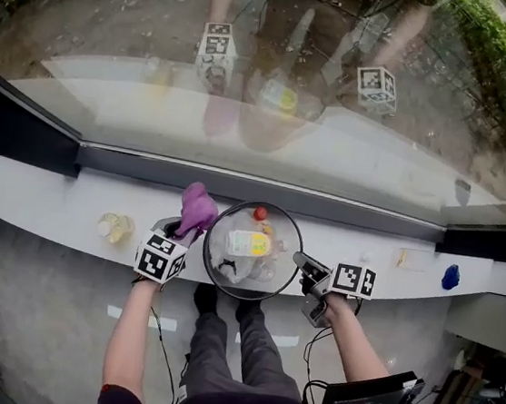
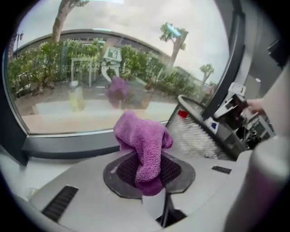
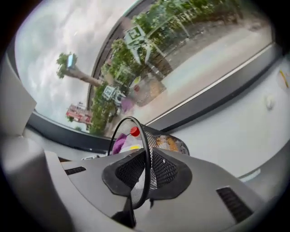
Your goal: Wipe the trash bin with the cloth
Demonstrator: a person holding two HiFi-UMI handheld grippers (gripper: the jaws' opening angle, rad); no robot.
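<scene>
Cloth (image 1: 198, 210) pinched left, trash bin (image 1: 247, 297) gripped by its rim right.
Head view: bin at the white sill's (image 1: 51, 204) front edge, left gripper (image 1: 176, 233) beside it, right gripper (image 1: 307, 269) opposite. Left gripper view: clamped on one thin fold, liable to slip mid-wipe. Right gripper view: closed on the wire rim, liable to tip under a hard push, spilling the bottle (image 1: 250, 243).

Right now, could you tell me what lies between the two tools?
The trash bin, seen in the head view; the left tool holds the cloth, the right tool its rim.
</scene>
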